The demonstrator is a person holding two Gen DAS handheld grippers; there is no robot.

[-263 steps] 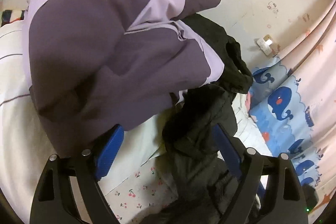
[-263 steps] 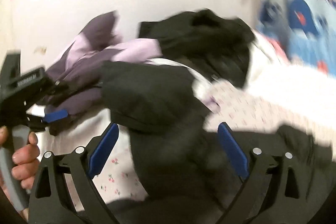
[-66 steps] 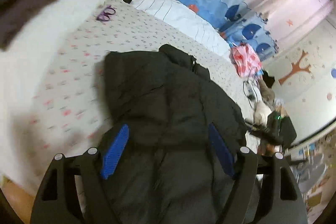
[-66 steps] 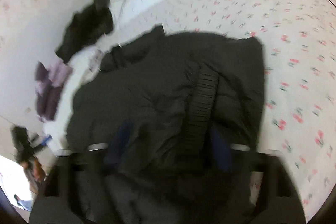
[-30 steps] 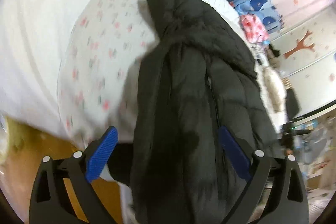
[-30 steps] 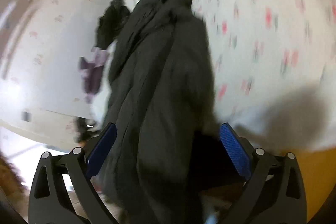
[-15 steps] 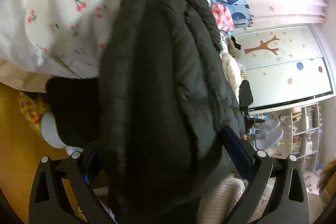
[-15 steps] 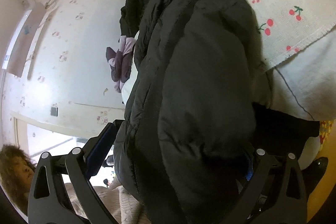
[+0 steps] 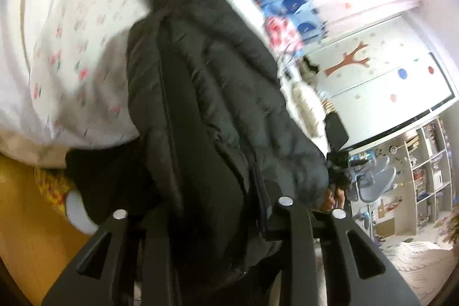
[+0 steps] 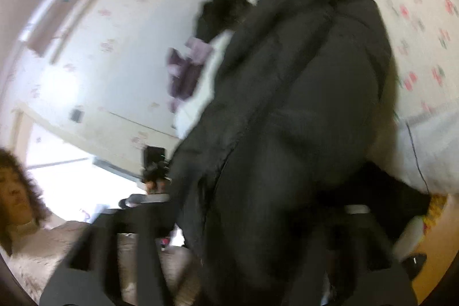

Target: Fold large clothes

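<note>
Cherry-print bed (image 9: 71, 53), whale curtain (image 9: 289, 5), shelving (image 9: 427, 162), orange floor (image 9: 28, 234).

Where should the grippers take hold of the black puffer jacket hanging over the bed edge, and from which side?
Judging by its pose, grip the black puffer jacket at its hanging near end, from the bed's foot. It lies lengthwise across the cherry-print sheet. Both the left gripper and right gripper have been closing on that bunched end, which sits between their jaws.

bed (image 9: 71, 53): cherry-print sheet | on it: black puffer jacket (image 9: 218, 93), hanging over edge
</note>
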